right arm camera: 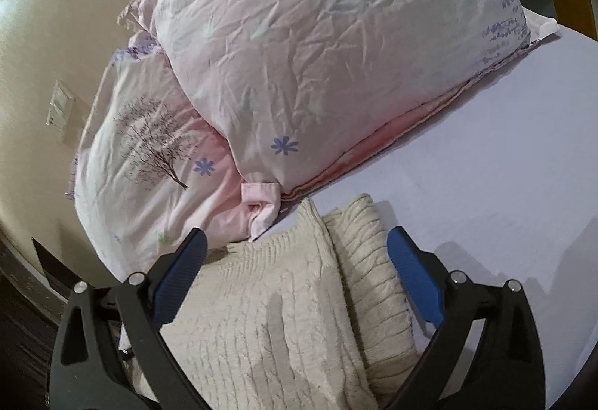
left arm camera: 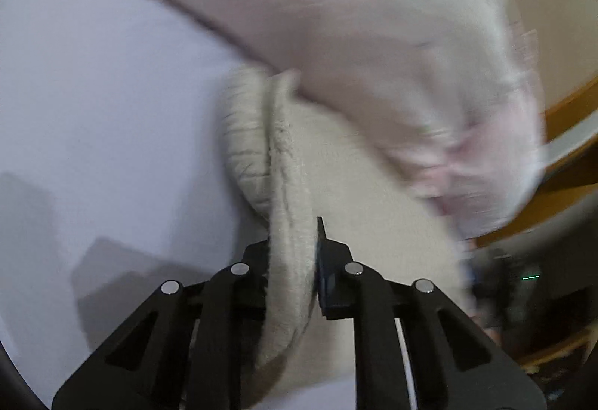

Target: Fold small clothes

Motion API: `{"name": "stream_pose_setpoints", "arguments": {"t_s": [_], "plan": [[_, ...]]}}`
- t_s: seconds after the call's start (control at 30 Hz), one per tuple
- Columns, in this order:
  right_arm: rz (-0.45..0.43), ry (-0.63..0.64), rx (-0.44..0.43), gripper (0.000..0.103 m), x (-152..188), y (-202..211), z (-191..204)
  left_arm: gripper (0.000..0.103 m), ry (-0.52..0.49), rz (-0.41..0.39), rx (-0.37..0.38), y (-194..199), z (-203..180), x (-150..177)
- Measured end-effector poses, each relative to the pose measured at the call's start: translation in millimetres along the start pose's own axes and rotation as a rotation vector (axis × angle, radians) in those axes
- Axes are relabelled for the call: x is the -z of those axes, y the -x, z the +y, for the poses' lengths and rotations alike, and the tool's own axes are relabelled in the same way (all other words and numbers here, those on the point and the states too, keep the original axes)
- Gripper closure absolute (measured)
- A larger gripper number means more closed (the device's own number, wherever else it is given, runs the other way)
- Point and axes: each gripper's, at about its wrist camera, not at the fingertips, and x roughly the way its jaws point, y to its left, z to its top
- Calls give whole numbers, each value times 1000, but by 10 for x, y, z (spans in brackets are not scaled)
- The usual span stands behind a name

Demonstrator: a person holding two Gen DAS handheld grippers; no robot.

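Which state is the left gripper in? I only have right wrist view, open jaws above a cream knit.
Observer: The left gripper is shut on an edge of the cream sweater.
Operator: Is the view sharp?
Observer: No, the pillow behind is smeared with motion blur.
Operator: Anything past the pillow?
Observer: A wooden bed frame at the right edge, dark room below it.
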Motion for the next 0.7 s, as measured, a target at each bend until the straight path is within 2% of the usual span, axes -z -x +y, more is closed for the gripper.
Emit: {"name": "stream_pose_setpoints", "arguments": {"t_s": [0.07,0.17,0.23,0.3,0.37,0.43,0.47,0.5,0.53,0.6,0.63,0.67,0.7], "plan": [[-17,-2,-13,6,-36,82,-29,88,-25,-23,100,62,-352,5],[-55,2,-14,6,-99,194,-35,88,-132,-25,277,-26,-1136,106],[-73,-21,-44,6,-138,270,-84,88,-176,35,386,-357,-1642,276],[-83,-19,-39,6,-171,301,-123,87,-175,124,440,-859,-2016,497],[-83,6,1,6,-207,300,-161,87,-141,299,438,-1622,-2367,822],[-70,20,53,6,-249,279,-239,87,-118,437,450,-2037,-2527,1023],[-65,18,61,6,-262,275,-266,87,-95,486,500,-2138,-2563,1084],[-57,7,62,6,-292,281,-313,87,-72,506,590,-2117,-2581,1106],[-56,-7,50,6,-316,306,-359,87,-94,476,615,-1993,-2580,1079],[-37,-51,0,6,-371,363,-459,86,-170,334,603,-1568,-2486,930],[-11,-68,-23,4,-396,378,-491,80,-191,281,563,-1406,-2410,869],[18,-78,-39,3,-412,383,-514,67,-213,230,498,-1244,-2312,810],[71,-89,-42,2,-417,371,-544,61,-240,171,403,-1068,-2180,753]]}}
